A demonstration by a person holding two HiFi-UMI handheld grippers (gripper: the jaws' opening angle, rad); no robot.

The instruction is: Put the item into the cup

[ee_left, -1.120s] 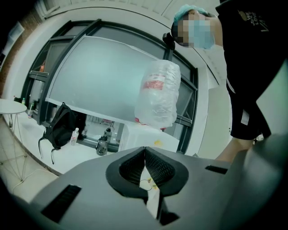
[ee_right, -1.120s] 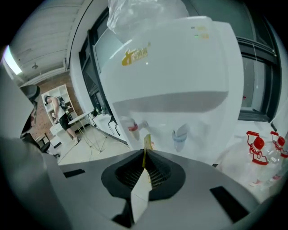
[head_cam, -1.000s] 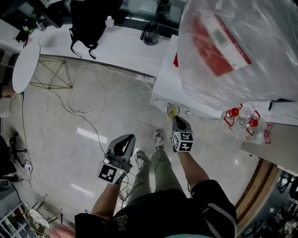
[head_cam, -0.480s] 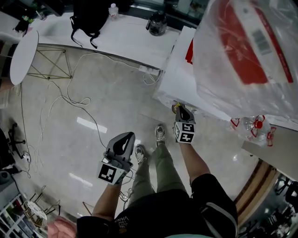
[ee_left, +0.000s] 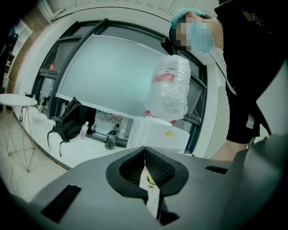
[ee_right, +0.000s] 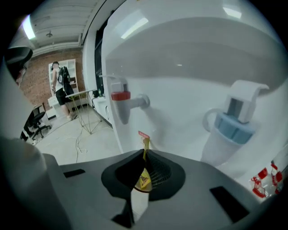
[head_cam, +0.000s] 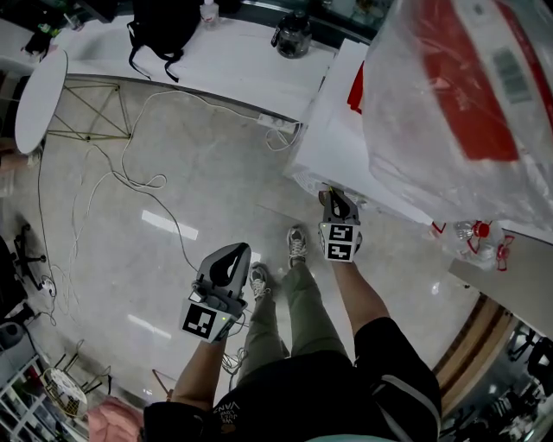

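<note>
My right gripper (ee_right: 144, 155) is shut on a small yellow sachet (ee_right: 143, 179) whose string and red tag (ee_right: 143, 134) stick up past the jaws. It is held close to the front of a white water dispenser (ee_right: 180, 85), between the red tap (ee_right: 121, 96) and the blue tap (ee_right: 234, 126). A white cup with a handle (ee_right: 220, 146) sits under the blue tap, to the right of the sachet. In the head view the right gripper (head_cam: 333, 200) points at the dispenser (head_cam: 346, 147). My left gripper (head_cam: 232, 255) hangs low over the floor, shut on nothing (ee_left: 144, 149).
A large water bottle wrapped in clear plastic (head_cam: 467, 95) tops the dispenser. Small bottles with red caps (head_cam: 473, 233) lie on a ledge to its right. Behind run a white counter (head_cam: 225, 78) with a black backpack (head_cam: 160, 26), floor cables (head_cam: 130, 181) and a round white table (head_cam: 39, 99).
The head view has swung so the wrapped bottle fills more of the upper right. The right gripper stays at the dispenser's front with the sachet. The left gripper has not moved.
</note>
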